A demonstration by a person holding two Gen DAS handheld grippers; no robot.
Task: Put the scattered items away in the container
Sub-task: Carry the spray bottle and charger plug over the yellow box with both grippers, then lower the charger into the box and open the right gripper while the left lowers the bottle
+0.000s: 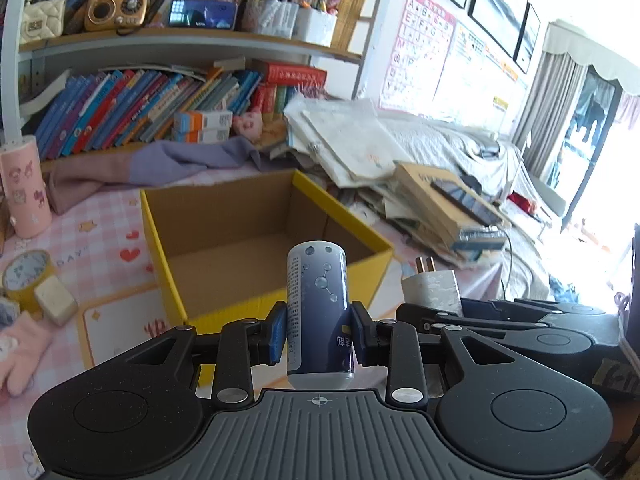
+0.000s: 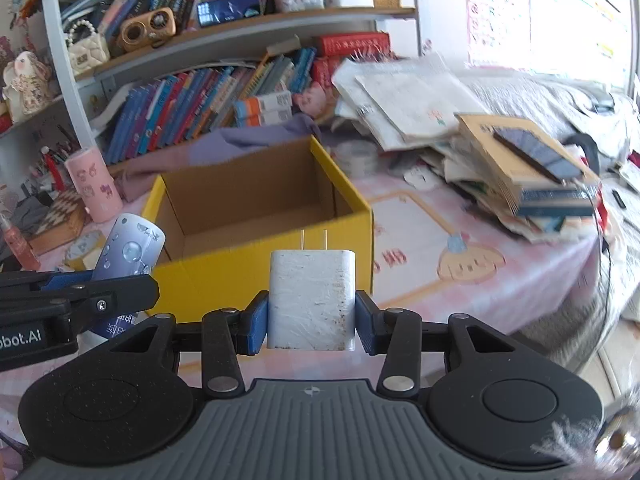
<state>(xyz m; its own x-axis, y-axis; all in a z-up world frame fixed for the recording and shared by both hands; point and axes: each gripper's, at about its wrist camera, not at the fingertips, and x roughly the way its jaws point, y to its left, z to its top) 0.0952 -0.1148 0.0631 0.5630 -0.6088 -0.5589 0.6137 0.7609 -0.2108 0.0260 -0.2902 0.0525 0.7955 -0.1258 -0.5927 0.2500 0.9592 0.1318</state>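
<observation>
At frame centre the box (image 1: 256,236) is bright yellow outside and plain brown cardboard inside. The can (image 1: 318,312) is dark navy with pale bubble and molecule marks and a white panel of fine print. The charger (image 2: 311,300) is white, flecked with brown scuffs. Each tool (image 1: 319,334) (image 2: 311,324) is black with blue pads (image 1: 277,336). The counter (image 1: 108,240) wears pink-and-white check with red hearts. At left, a pink cylinder (image 1: 24,192) carries cartoon stickers.
</observation>
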